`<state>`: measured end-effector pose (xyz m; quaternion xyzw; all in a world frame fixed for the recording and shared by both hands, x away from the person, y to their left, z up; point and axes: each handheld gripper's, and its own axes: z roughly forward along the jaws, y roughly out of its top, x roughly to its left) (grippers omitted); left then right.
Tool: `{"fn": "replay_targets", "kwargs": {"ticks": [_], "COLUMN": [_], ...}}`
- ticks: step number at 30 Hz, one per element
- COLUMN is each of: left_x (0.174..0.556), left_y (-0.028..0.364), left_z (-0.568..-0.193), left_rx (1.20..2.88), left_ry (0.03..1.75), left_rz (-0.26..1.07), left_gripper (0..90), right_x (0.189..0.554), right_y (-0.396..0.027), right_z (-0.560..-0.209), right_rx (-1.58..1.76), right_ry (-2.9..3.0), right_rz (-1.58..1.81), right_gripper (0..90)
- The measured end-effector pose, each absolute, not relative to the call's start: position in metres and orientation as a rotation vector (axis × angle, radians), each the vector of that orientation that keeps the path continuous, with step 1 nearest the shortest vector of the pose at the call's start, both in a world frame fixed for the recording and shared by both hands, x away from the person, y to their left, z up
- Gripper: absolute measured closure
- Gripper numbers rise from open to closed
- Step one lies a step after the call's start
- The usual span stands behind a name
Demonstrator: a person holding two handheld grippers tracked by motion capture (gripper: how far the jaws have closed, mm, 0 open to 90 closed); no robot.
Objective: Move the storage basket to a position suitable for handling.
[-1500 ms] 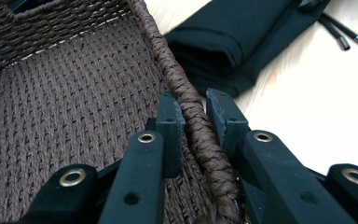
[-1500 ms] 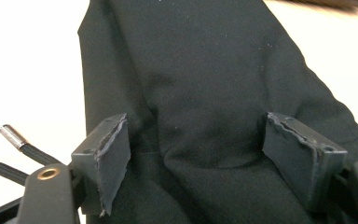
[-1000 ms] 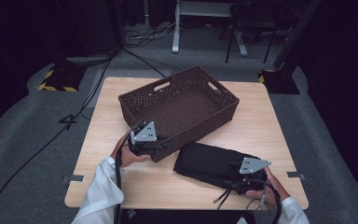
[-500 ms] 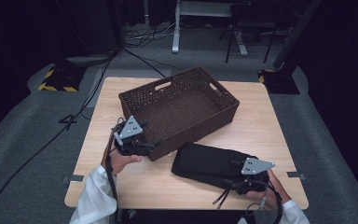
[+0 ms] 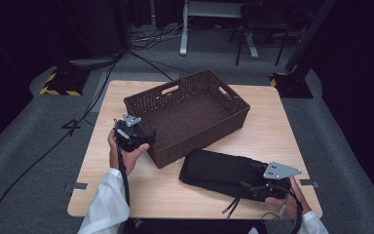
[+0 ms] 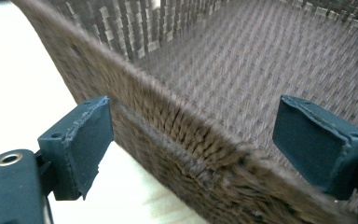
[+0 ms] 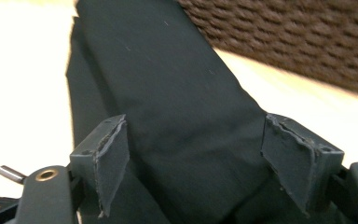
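A dark brown woven basket (image 5: 199, 144) stands empty at the middle of the wooden table (image 5: 272, 112). At its left near corner my left gripper (image 5: 146, 135) is open; its jaws have just been opening and now straddle the basket's rim (image 6: 168, 116) without pressing on it, one pad outside the wall and one inside (image 6: 191, 144). A folded black cloth (image 5: 219, 170) lies in front of the basket. My right gripper (image 5: 258, 187) is shut on that cloth's right end, and the cloth (image 7: 168, 84) spans the gap between the pads (image 7: 193, 158).
Two thin black cords (image 5: 231, 207) trail from the cloth toward the table's near edge. The basket's wall (image 7: 298, 42) stands close behind the cloth. Cables and stand legs (image 5: 185, 29) lie on the grey floor beyond the table.
My left gripper has slid left along the basket's near wall toward its corner and its jaws have opened. The right gripper has lifted slightly with the cloth's end.
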<state>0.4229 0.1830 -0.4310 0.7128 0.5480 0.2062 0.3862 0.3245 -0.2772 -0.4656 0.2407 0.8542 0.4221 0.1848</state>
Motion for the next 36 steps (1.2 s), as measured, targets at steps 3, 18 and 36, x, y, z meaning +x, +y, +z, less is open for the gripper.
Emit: {"fn": "replay_targets", "kwargs": {"ticks": [3,18,36], "left_x": [0.431,0.483,0.482], "left_y": [0.183,0.176,0.155], "left_z": [-0.436,-0.433,-0.413], "left_rx": [1.815,1.968,2.032], "left_ry": [1.379,1.118,0.939], "left_rz": [0.442,0.333,0.452], "left_gripper": [9.8,17.3,16.3], "right_x": [0.327,0.331,0.329], "right_y": [-0.276,-0.250,-0.223], "right_z": [-0.475,-0.488,-0.483], "right_rx": [0.698,0.596,0.522], "right_ry": [2.433,2.534,2.545], "right_rz": [1.128,1.113,1.148], "right_gripper": [23.8,22.9,23.2]}}
